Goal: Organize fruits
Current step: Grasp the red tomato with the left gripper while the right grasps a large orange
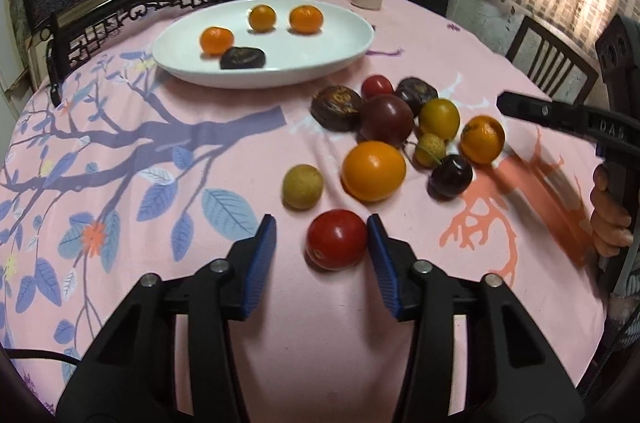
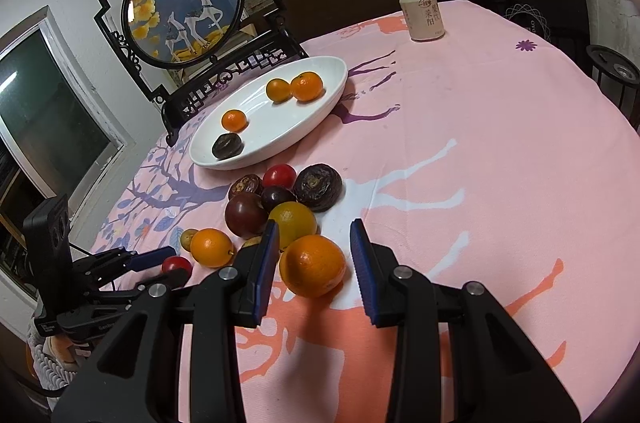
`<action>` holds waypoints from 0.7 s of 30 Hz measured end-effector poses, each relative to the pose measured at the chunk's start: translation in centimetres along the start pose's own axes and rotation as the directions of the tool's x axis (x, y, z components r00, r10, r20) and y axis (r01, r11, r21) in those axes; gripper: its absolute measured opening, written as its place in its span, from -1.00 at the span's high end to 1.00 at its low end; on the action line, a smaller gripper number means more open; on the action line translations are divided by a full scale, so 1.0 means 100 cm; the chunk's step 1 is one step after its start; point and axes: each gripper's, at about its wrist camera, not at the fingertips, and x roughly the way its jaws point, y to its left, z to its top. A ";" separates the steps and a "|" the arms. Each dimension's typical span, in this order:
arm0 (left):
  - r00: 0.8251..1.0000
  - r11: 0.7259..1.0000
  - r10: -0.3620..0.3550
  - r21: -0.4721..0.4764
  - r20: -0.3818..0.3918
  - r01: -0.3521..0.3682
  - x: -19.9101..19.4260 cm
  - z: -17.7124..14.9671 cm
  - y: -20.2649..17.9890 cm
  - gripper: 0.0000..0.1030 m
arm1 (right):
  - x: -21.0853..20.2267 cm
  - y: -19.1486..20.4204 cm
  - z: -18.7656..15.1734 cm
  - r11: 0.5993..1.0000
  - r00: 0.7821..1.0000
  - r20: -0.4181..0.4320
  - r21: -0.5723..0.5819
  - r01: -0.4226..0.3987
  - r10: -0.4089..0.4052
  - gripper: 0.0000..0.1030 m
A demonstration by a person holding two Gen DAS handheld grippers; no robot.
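Observation:
A white oval plate point(image 1: 340, 63) point(image 2: 320, 119) holds three small oranges and one dark wrinkled fruit. A pile of loose fruits lies on the pink cloth near it. My left gripper point(image 1: 322, 223) is open with a red tomato point(image 1: 336, 239) between its fingertips, close to the right pad. It also shows in the right wrist view point(image 2: 176, 264). My right gripper point(image 2: 315, 229) is open around a mandarin orange point(image 2: 313, 265) at the pile's near edge, pads apart from it. In the left wrist view the right gripper point(image 1: 520, 107) shows from the side, next to that orange point(image 1: 482, 139).
The pile holds an orange tomato point(image 1: 373, 170), a dark tomato point(image 1: 386, 121), a yellow-green tomato point(image 1: 439, 118), dark plums, wrinkled dark fruits and small tan fruits point(image 1: 303, 186). A drink can point(image 2: 423, 14) stands at the table's far side. A framed deer screen point(image 2: 184, 7) stands behind the plate.

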 end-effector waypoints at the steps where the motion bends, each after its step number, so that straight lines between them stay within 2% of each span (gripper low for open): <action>1: 1.000 1.000 0.000 0.010 -0.011 0.001 0.002 0.000 -0.002 0.23 | 0.000 0.000 0.000 1.000 1.000 -0.001 0.000 0.000 0.000 0.29; 3: 1.000 1.000 0.003 0.024 -0.021 -0.003 0.004 -0.001 -0.005 0.25 | 0.001 0.000 -0.001 1.000 1.000 -0.005 -0.001 0.000 0.000 0.29; 5: 1.000 1.000 -0.010 0.019 -0.015 0.010 0.003 -0.001 -0.005 0.40 | 0.002 0.000 -0.001 1.000 1.000 -0.009 -0.002 0.002 -0.002 0.29; 10: 1.000 1.000 -0.012 0.001 0.025 0.012 -0.005 -0.001 -0.002 0.40 | 0.007 -0.002 -0.002 1.000 0.999 -0.036 0.009 0.003 -0.003 0.29; 14: 0.998 0.999 -0.015 -0.048 0.056 0.018 -0.011 0.000 0.008 0.40 | 0.012 -0.002 -0.003 1.000 0.998 -0.060 0.009 0.001 0.000 0.29; 21: 0.999 0.998 -0.020 -0.063 0.048 0.023 -0.010 0.000 0.012 0.40 | 0.025 0.011 -0.008 0.998 0.994 -0.110 -0.061 0.007 -0.013 0.19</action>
